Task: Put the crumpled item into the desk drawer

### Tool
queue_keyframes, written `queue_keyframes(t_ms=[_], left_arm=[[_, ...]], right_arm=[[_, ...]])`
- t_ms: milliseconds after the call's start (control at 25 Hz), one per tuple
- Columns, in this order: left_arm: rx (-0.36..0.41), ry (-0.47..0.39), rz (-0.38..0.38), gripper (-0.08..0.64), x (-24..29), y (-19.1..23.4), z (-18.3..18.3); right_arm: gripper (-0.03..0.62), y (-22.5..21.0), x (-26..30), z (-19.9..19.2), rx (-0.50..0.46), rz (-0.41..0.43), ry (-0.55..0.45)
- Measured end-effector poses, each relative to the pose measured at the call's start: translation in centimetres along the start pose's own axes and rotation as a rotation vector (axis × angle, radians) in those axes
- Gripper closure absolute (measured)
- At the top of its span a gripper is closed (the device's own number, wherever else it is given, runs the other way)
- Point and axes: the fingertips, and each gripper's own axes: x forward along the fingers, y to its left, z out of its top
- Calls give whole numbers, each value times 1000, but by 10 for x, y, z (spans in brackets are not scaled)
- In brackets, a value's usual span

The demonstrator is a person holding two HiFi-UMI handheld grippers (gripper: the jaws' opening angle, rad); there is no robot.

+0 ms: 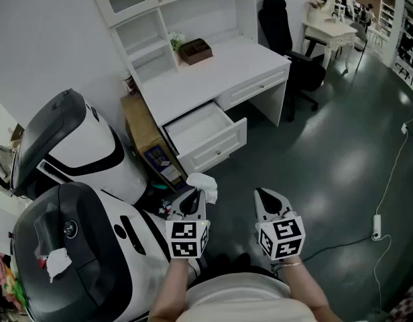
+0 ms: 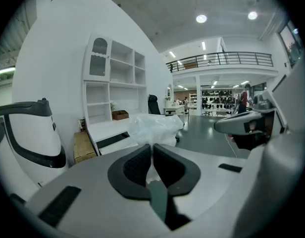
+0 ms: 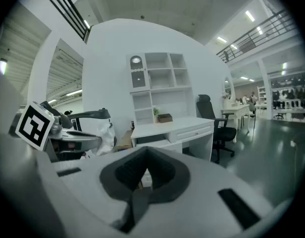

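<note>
The crumpled item (image 1: 204,184) is a wad of white, thin material. My left gripper (image 1: 192,198) is shut on it, low in the head view, in front of the desk. In the left gripper view the wad (image 2: 155,125) bulges out past the closed jaws of that gripper (image 2: 152,151). The white desk (image 1: 220,72) stands ahead, with its left drawer (image 1: 200,127) pulled open and bare inside. My right gripper (image 1: 265,197) hangs beside the left one, shut and holding nothing. In the right gripper view the drawer (image 3: 151,142) shows beyond that gripper (image 3: 144,153), and the wad (image 3: 104,132) is at the left.
A large white and black machine (image 1: 79,149) fills the left side, close to my left arm. A cardboard box (image 1: 143,129) stands between it and the desk. A black office chair (image 1: 287,39) sits at the desk's right end. A small brown box (image 1: 195,50) rests on the desktop. A power strip (image 1: 377,226) lies on the floor.
</note>
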Motion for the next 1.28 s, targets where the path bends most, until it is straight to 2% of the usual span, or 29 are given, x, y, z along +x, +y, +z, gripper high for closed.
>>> queue_keyframes(t_ms=[840,1280], left_arm=[[-49,4,105,551,13,9,6],[-73,12,127,551,64,38,10]], right_arm=[[591,-25,10,10,42,29,-55],[591,-49,59,20,38,11,-25]])
